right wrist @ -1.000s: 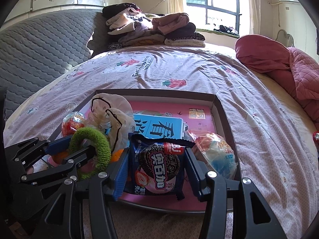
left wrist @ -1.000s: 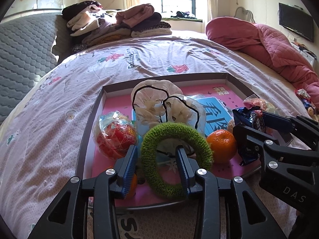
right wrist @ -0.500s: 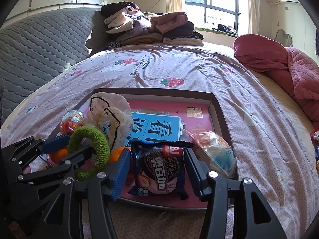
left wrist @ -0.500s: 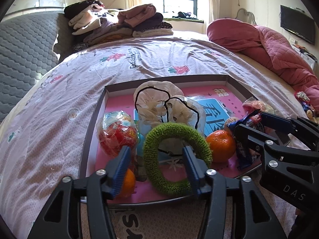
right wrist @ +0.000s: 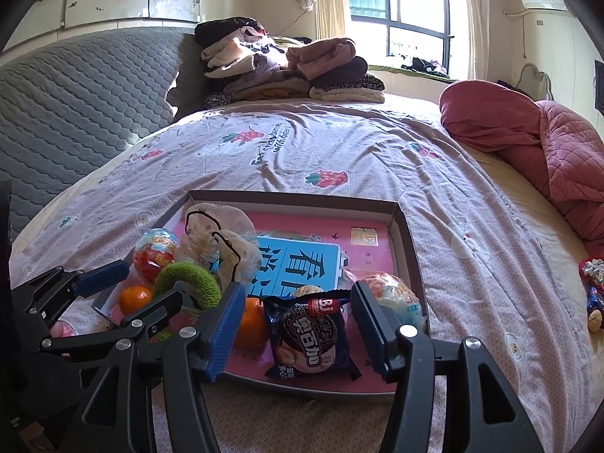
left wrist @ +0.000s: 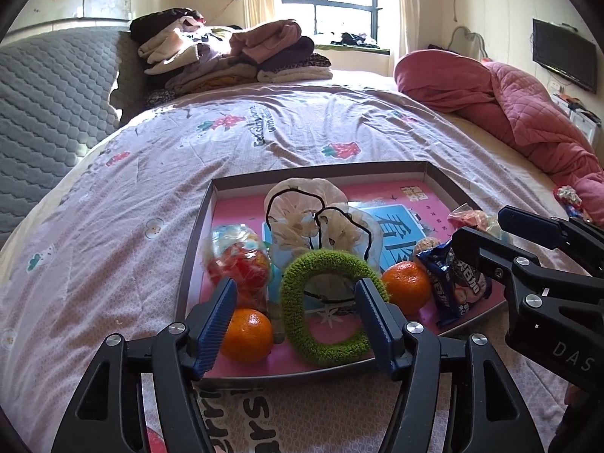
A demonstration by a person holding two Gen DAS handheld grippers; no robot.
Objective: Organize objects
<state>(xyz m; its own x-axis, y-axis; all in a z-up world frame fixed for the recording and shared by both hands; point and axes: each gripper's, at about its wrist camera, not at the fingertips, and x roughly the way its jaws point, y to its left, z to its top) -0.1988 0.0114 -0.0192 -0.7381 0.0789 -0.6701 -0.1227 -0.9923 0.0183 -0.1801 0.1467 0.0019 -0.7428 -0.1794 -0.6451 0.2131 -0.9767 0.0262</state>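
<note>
A shallow box tray (left wrist: 324, 173) (right wrist: 409, 234) with a pink floor lies on the bed. In it lie a green fuzzy ring (left wrist: 302, 324) (right wrist: 188, 275), two oranges (left wrist: 247, 336) (left wrist: 406, 290), a red candy bag (left wrist: 238, 264), white hair ties in plastic (left wrist: 298, 207) and a blue cookie packet (left wrist: 458, 287) (right wrist: 313, 338). My left gripper (left wrist: 294, 321) is open and empty at the tray's near edge, its fingers either side of the ring. My right gripper (right wrist: 294, 324) is open and empty, its fingers either side of the cookie packet.
A snack bag (right wrist: 396, 294) lies in the tray's right corner. Folded clothes (left wrist: 230, 56) are stacked at the bed's head, beside a grey headboard (left wrist: 49, 87). A pink quilt (left wrist: 509, 109) is heaped at right. Small wrapped items (right wrist: 594, 294) lie on the sheet to the right.
Both grippers have opened and drawn back toward the tray's near edge. The green ring and the cookie packet now lie in the tray. A second orange has come into view.
</note>
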